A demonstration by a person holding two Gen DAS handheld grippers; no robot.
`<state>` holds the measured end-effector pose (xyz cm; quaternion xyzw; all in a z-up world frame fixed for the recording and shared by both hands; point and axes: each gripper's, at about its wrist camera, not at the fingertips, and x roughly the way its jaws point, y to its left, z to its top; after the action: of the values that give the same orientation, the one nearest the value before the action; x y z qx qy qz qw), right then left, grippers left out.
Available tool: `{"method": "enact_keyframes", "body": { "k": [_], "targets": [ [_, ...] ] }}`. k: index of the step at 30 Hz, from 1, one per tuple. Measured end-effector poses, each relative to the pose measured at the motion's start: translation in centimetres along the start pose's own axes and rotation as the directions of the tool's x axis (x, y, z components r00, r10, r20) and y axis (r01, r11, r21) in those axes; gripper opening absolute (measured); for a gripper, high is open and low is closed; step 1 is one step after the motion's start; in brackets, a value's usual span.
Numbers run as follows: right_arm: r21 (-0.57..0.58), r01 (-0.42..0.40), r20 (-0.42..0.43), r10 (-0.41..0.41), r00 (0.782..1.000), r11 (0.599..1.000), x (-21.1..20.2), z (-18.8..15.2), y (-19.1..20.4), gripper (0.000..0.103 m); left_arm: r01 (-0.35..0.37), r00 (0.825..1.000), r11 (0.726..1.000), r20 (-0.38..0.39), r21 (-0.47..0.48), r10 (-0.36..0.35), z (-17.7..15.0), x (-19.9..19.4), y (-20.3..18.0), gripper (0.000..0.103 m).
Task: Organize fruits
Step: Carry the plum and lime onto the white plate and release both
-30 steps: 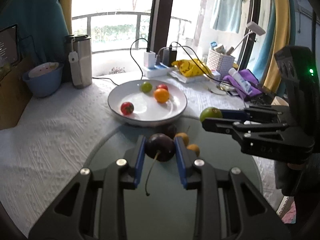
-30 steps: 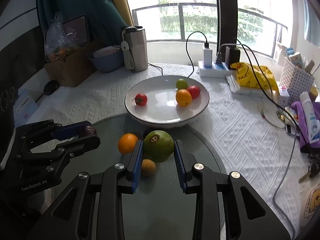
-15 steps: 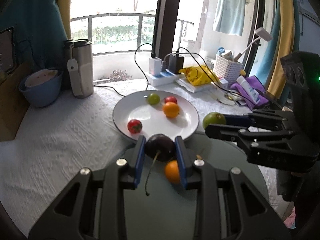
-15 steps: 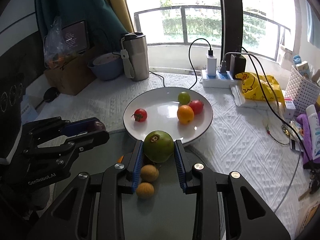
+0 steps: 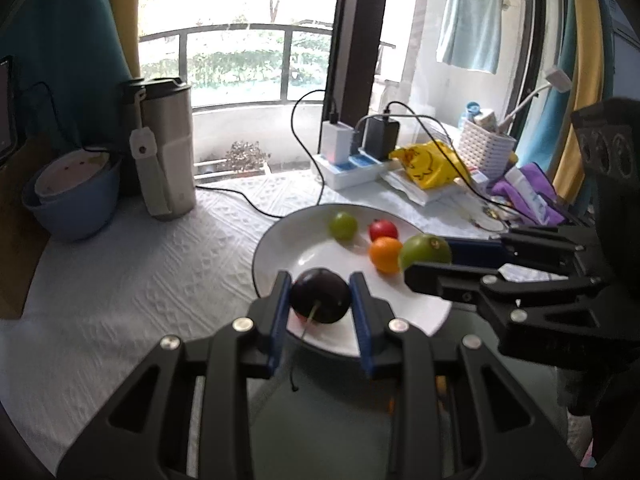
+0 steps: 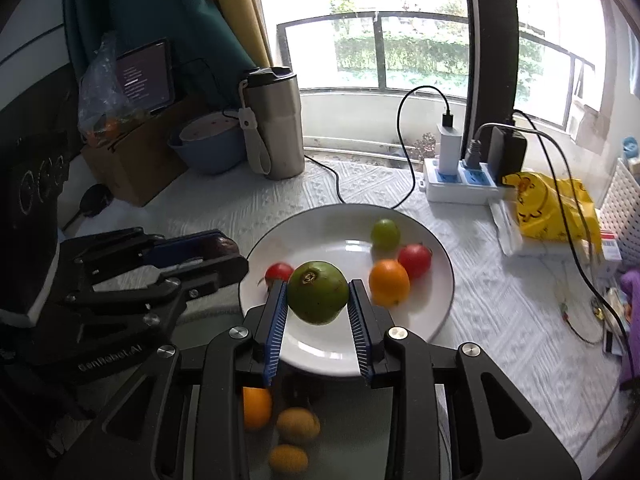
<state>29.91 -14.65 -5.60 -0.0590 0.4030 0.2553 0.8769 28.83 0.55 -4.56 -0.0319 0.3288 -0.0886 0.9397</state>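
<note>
My left gripper [image 5: 319, 300] is shut on a dark purple plum [image 5: 320, 301] with a stem, held over the near edge of the white plate [image 5: 280, 240]. My right gripper [image 6: 318, 300] is shut on a green round fruit [image 6: 318, 298] above the same plate [image 6: 440, 300]; it also shows in the left wrist view [image 5: 425, 253]. On the plate lie a small green fruit [image 6: 385, 233], a red fruit [image 6: 415, 260], an orange [image 6: 389, 282] and a small red tomato [image 6: 279, 271]. An orange [image 6: 256, 408] and two small yellow fruits [image 6: 298, 426] lie on the glass tray below.
A steel tumbler [image 5: 164, 148] and a blue bowl [image 5: 72, 196] stand at the back left. A power strip with chargers [image 5: 352, 164], a yellow bag [image 5: 428, 164], a white basket [image 5: 486, 148] and purple cloth [image 5: 528, 196] crowd the back right. A cardboard box [image 6: 132, 160] sits far left.
Both grippers have moved forward from over the glass tray to above the plate, each still holding its fruit.
</note>
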Motion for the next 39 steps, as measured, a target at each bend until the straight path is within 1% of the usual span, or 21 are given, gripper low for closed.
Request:
{"method": "enact_keyframes", "body": {
  "k": [6,10,14,17,23,34,39],
  "targets": [
    [0.012,0.014,-0.003,-0.014,1.000,1.000,2.5,1.3,-0.1,0.033,-0.003,1.000,1.000,-0.009,-0.027,0.003,1.0,2.5,1.2,0.030],
    [0.034,0.021,-0.015,-0.021,1.000,0.999,4.4,1.7,-1.2,0.033,-0.006,1.000,0.996,-0.028,-0.084,0.004,1.5,4.3,2.1,0.030],
    [0.058,0.022,-0.024,-0.020,0.999,0.998,5.9,2.0,-2.5,0.033,0.005,1.000,0.996,-0.028,-0.092,-0.007,2.2,5.2,2.5,0.030],
    [0.055,0.017,-0.027,-0.016,1.000,0.998,6.7,2.0,-3.1,0.033,0.022,0.998,0.993,-0.051,-0.114,-0.028,2.1,6.2,3.1,0.030],
    [0.047,0.015,-0.036,-0.013,0.999,0.999,8.1,2.0,-3.4,0.033,0.022,0.996,0.991,-0.078,-0.136,-0.033,1.6,6.8,3.9,0.031],
    [0.053,0.032,-0.046,-0.029,0.999,0.998,8.0,1.9,-3.1,0.033,-0.003,0.997,0.991,-0.077,-0.133,-0.007,1.5,6.6,3.7,0.031],
    [0.049,0.037,-0.026,-0.036,0.999,0.998,6.4,1.8,-2.7,0.033,-0.010,0.998,0.991,-0.056,-0.131,0.003,1.6,5.3,3.4,0.031]
  ]
}}
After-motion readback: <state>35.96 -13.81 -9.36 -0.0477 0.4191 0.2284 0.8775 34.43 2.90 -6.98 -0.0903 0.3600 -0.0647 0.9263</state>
